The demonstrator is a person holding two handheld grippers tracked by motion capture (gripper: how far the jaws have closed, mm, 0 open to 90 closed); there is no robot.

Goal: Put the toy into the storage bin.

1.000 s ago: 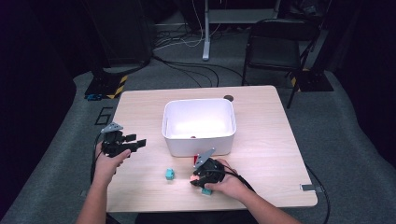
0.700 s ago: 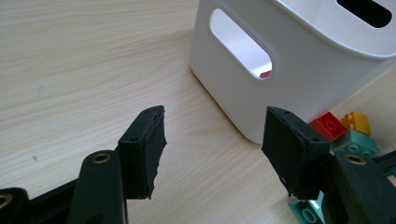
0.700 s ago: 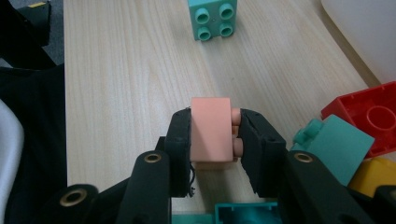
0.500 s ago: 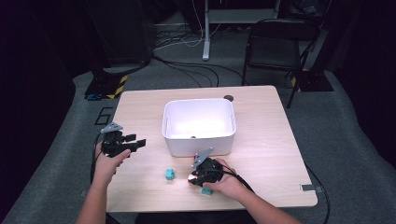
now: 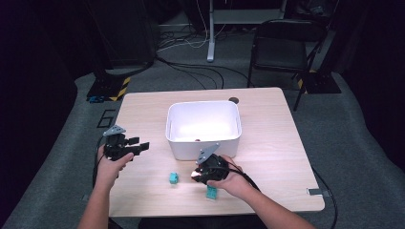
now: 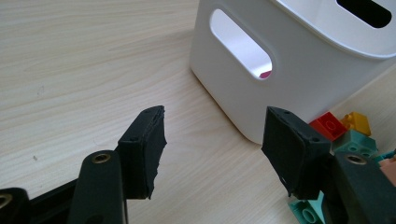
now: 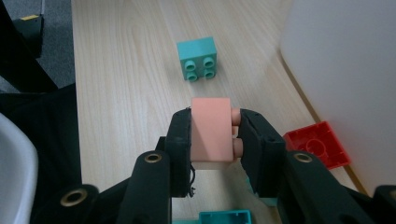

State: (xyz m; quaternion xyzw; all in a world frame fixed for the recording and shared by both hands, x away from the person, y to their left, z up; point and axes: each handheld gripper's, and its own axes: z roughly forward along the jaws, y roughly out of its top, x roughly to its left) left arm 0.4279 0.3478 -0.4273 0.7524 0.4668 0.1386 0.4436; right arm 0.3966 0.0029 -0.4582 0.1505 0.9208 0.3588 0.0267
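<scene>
Between the right gripper's (image 7: 214, 135) just-closed jaws sits a pink brick (image 7: 212, 130); the bin (image 5: 203, 125) lies just beyond, while the left gripper (image 6: 212, 149) gapes empty.

Light wooden table (image 5: 267, 119) with a bin and loose bricks.
A white bin (image 5: 203, 128) stood near the table's centre; a teal brick (image 5: 173, 178) lay at the bin's seven o'clock, another teal brick (image 5: 210, 192) at six, and a red brick (image 7: 317, 143) lay against the bin's wall.

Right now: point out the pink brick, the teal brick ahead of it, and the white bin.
pink brick (image 7: 212, 128), right gripper view, its top face.
teal brick (image 7: 197, 58), right gripper view, its studded face.
white bin (image 5: 203, 145), high view, near wall.
</scene>
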